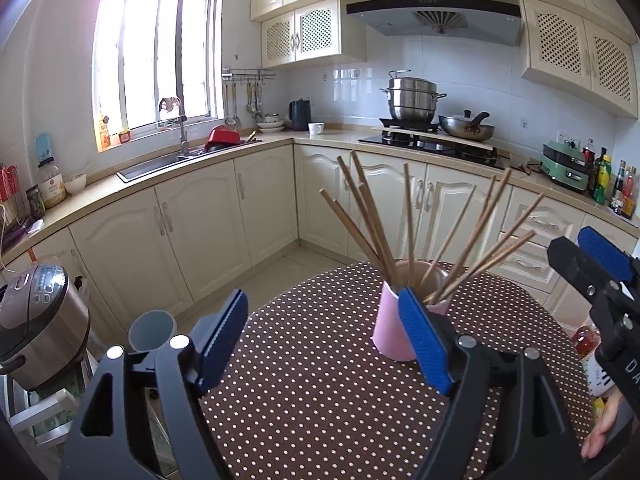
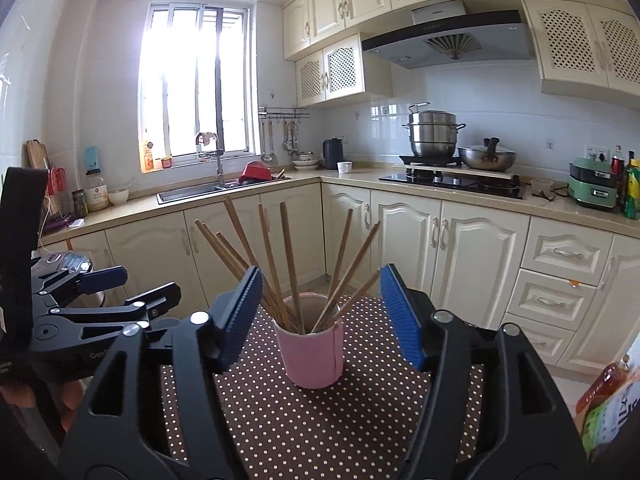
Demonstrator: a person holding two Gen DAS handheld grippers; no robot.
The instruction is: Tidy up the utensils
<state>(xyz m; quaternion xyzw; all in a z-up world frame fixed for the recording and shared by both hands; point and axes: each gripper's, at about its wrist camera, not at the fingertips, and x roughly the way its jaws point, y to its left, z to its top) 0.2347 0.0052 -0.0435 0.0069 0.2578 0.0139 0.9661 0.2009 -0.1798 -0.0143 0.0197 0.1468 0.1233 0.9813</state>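
Note:
A pink cup [image 1: 390, 328] [image 2: 312, 356] stands upright on the brown polka-dot table [image 1: 320, 400] [image 2: 320, 420]. Several wooden chopsticks [image 1: 368, 216] [image 2: 288, 256] fan out of it. My left gripper [image 1: 322, 300] [image 2: 146, 282] is open with nothing between its fingers; its right pad overlaps the cup's near side in the left wrist view, and whether it touches I cannot tell. My right gripper [image 2: 322, 280] [image 1: 576, 244] is open and holds nothing. In its own view the cup sits centred a little beyond the fingertips, apart from both pads.
A rice cooker [image 1: 40, 312] and a grey cup [image 1: 152, 328] sit left of the table. A bottle and packets [image 2: 608, 384] lie at the table's right edge. A person's hand [image 1: 604, 428] shows low on the right. Cream cabinets [image 2: 480, 256] line the walls beyond the floor.

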